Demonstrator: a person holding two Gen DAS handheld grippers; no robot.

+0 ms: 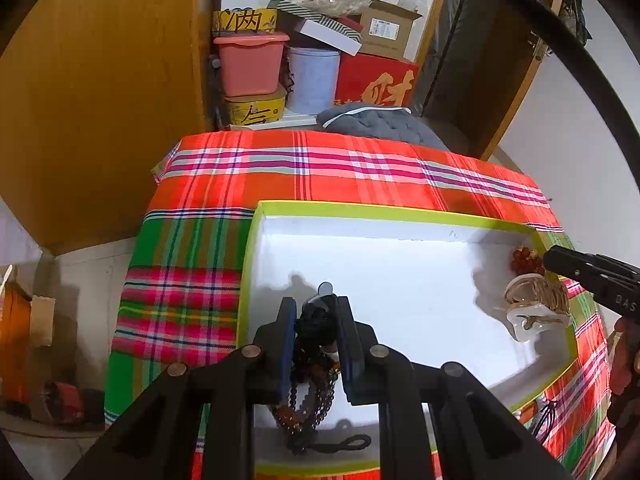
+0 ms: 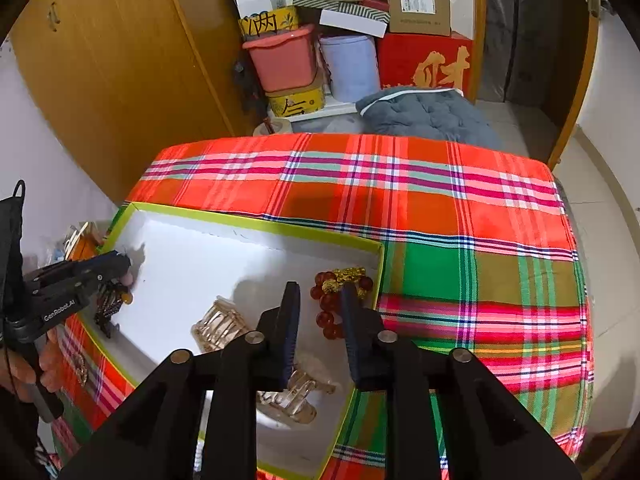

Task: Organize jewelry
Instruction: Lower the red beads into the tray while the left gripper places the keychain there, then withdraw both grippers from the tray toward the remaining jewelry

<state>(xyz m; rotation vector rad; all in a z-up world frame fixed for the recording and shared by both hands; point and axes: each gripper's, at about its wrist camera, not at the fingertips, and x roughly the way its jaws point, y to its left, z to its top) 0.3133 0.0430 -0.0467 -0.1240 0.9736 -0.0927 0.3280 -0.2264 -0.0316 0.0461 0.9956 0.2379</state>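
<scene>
Two grippers over white tray (image 1: 360, 240), left jaws clamping dark beads (image 1: 316, 332)

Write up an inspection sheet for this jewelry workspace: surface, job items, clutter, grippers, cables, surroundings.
Surface: table under a red, green and pink plaid cloth.
Job's things: shallow white box with lime-green rim; red bead bracelet with gold charms in its corner; clear amber hair claw clip beside it; dark beaded necklaces.
Clutter: small items on the cloth outside the box, too blurred to name.
Grippers: left gripper shut on the dark beaded necklaces over the box; right gripper open, nothing between its fingers, above the bracelet.
Cables: black cable overhead.
Surroundings: wooden cabinet; stacked tubs and cardboard boxes; grey quilted cushion.
</scene>
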